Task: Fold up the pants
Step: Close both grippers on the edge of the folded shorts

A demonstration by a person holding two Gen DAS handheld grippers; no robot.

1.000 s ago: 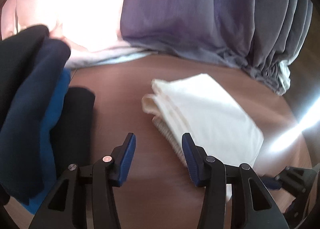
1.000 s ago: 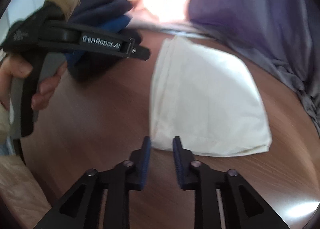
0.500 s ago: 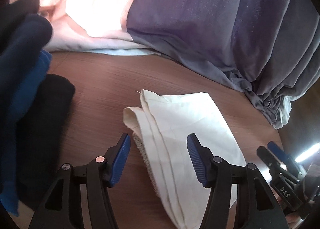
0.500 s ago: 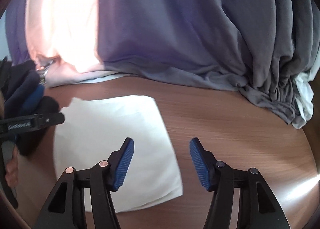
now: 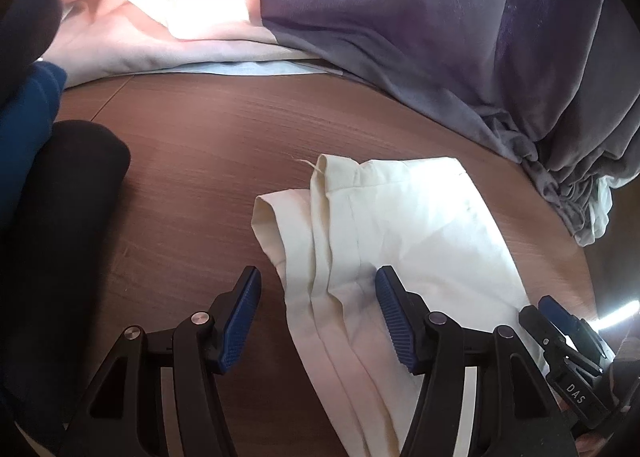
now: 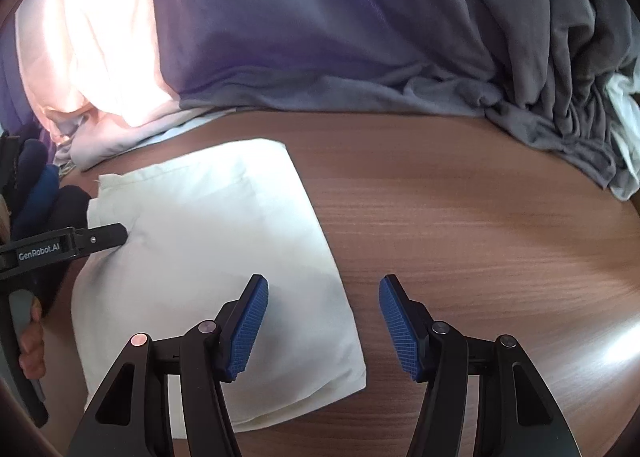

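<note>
The cream pants (image 5: pixel 404 233) lie folded into a flat rectangle on the brown wooden table (image 5: pixel 208 161); they also show in the right wrist view (image 6: pixel 208 241). My left gripper (image 5: pixel 316 297) is open and empty, its jaws straddling the layered left edge of the pants. My right gripper (image 6: pixel 324 309) is open and empty, over the pants' right edge, with its left finger (image 6: pixel 250 317) above the cloth. The left gripper also shows in the right wrist view (image 6: pixel 100 237) at the pants' left side.
A stack of dark, black and blue folded clothes (image 5: pixel 48 185) sits at the left of the table. A heap of purple-grey and pink fabric (image 6: pixel 340 37) runs along the table's far side. The table's rounded edge (image 6: pixel 624 217) lies to the right.
Both grippers opened wide from narrower gaps and came in over the folded pants, the left at its left edge, the right swinging to its right edge.
</note>
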